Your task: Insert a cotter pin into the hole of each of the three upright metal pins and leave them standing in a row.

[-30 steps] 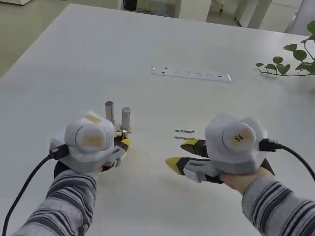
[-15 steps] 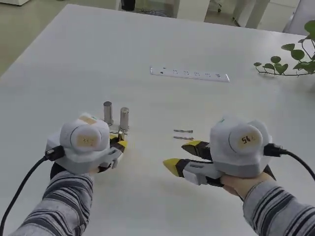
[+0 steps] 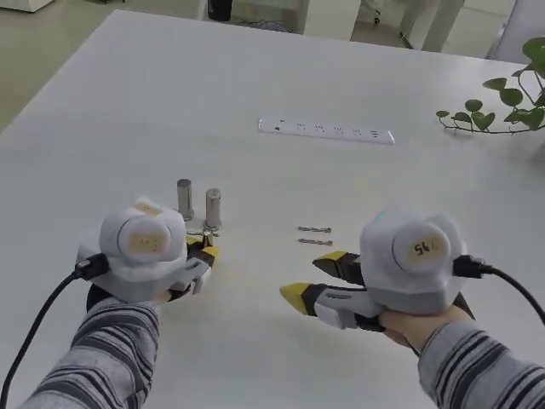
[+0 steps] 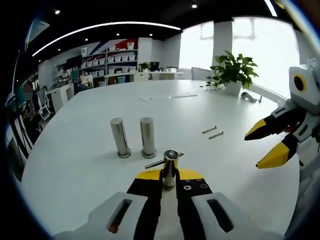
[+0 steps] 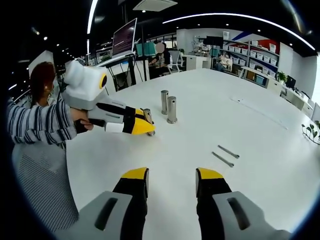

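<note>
Two bare metal pins (image 3: 185, 198) (image 3: 213, 207) stand side by side on the white table. My left gripper (image 3: 204, 252) is shut on a third pin (image 4: 170, 169) just in front of them, holding it upright on the table. A cotter pin (image 4: 161, 161) passes through its head. In the left gripper view the two standing pins (image 4: 120, 137) (image 4: 147, 137) rise just beyond the jaws. Two loose cotter pins (image 3: 314, 229) (image 3: 315, 242) lie to the right. My right gripper (image 3: 309, 276) hovers open and holds nothing, just short of the loose cotter pins (image 5: 223, 159).
A white power strip (image 3: 326, 131) lies further back on the table (image 3: 255, 341). A green plant (image 3: 502, 102) reaches in at the far right edge. Behind the table are shelves, desks and seated people.
My right gripper has drawn back slightly toward me, still open. The left gripper keeps its hold on the pin in the same spot.
</note>
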Demonstrator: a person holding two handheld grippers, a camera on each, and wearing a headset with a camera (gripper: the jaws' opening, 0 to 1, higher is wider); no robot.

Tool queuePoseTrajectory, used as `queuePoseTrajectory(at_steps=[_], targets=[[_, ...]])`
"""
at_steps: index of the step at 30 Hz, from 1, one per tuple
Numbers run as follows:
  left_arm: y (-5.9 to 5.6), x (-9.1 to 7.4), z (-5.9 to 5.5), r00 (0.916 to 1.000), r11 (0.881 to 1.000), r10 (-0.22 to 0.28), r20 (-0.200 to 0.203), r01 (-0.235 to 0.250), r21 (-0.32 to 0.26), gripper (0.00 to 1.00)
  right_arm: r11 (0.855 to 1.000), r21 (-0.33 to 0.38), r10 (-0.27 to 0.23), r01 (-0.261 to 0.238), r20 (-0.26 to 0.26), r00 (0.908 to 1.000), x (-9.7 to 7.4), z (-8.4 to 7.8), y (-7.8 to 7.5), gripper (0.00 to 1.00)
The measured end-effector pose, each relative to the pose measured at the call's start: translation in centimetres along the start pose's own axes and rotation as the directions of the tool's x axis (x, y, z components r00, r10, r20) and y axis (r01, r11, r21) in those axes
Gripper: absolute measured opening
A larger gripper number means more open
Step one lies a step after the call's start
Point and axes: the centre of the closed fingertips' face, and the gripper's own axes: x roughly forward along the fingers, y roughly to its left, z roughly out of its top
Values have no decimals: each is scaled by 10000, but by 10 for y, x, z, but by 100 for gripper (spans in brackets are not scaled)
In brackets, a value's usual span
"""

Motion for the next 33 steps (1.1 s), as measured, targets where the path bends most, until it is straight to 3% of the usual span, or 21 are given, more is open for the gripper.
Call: queuePoseTrajectory(at_steps=[10,12,15,18,26,33], targets=[[3,-2,-2,10000,9997,15,-87,-17,-245,22,9998,187,-33,32,49,10000,-3,-2,0,34],[2,-3,-2,9999,9998,-52,-108,50,-206,28,9997,231,-49,46,132,9999,-4,0,-1,35],[-3,-9,4,9994,9967,-332,114,340,-739,40,9994,348,-81,70,336,9994,-6,5,-4,35],[-2,-16,8,9997,9983,-168,166,177,-556,49,9990,441,-105,83,489,9987,-6,9,-7,35],[1,-28,16,9992,9993,-129,366,142,-339,61,9973,736,-67,-14,1096,9940,-2,36,-18,36],[-1,-45,21,9994,9997,-60,351,69,-247,70,9962,791,229,-354,1532,9879,12,64,-27,37]])
